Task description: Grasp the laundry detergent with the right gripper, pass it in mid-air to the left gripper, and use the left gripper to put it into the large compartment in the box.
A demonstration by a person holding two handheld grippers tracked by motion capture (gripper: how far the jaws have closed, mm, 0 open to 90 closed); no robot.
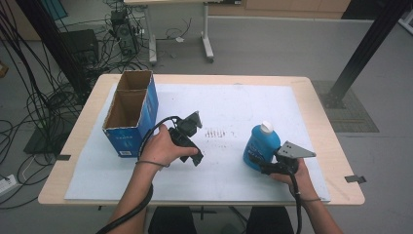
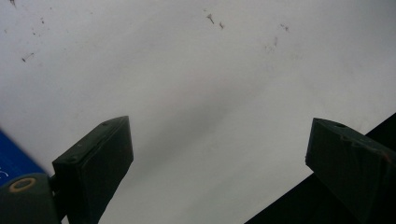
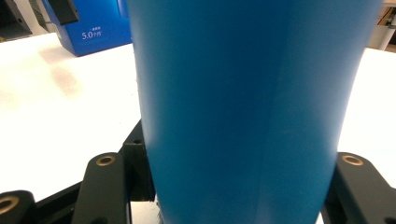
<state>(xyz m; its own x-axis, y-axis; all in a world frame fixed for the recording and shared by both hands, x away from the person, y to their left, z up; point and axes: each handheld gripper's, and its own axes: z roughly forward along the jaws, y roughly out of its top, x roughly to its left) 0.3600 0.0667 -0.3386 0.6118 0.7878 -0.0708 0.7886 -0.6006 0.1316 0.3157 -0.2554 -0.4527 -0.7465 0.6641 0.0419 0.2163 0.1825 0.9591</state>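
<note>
While the blue bottle (image 1: 259, 144) is standing upright twd the table's (image 1: 321, 122) right edge, nearer the front, the right gripper (image 1: 258, 163) is pinching its lower body, jaws pressing both sides. Open white sheet (image 1: 234, 107) is lying btwn bottle and the cardboard box (image 1: 130, 113), which is sitting at the left edge. Left gripper (image 1: 195, 119) is hovering mid-table just beside the box, jaws spread wide, holding nothing.

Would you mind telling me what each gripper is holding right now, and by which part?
The right gripper clamps the blue bottle around its lower body, standing upright on the table. The left gripper holds nothing; its jaws stand open.
</note>
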